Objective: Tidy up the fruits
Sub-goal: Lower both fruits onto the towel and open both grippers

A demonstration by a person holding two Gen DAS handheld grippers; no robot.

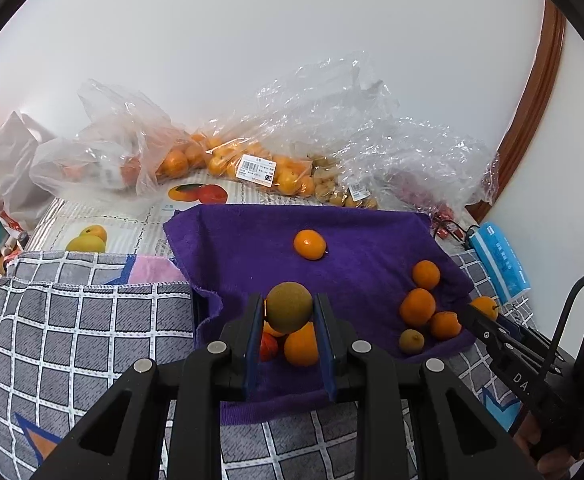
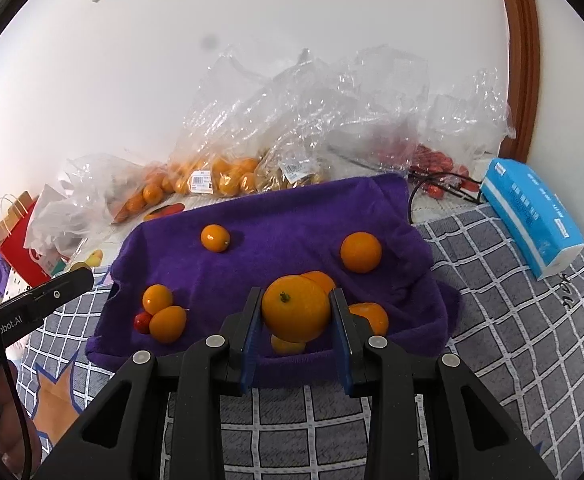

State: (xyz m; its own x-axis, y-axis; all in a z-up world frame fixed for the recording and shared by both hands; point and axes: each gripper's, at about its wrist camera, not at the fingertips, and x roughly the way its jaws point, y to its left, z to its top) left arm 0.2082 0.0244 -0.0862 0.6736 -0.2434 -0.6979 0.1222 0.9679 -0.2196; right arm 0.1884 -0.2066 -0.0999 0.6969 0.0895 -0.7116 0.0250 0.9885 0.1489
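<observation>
While gripped, green fruit [image 1: 289, 307], orange [image 2: 295, 308]

Home: bedding [image 1: 72, 320], grocery bags [image 1: 104, 152]

The purple towel [image 2: 276, 216] is open through its middle and along its far edge, where only one small orange [image 2: 215, 238] and a larger orange [image 2: 360, 252] lie well apart. Its near left corner is crowded by a cluster of two oranges and a red fruit [image 2: 160, 314]; the near right side holds another orange group [image 1: 427, 312]. Behind the towel, crinkled plastic bags of fruit [image 1: 232, 160] wall off the back. A blue tissue pack [image 2: 531, 216] lies to the right. The checked cloth [image 2: 511, 320] in front lies bare.
</observation>
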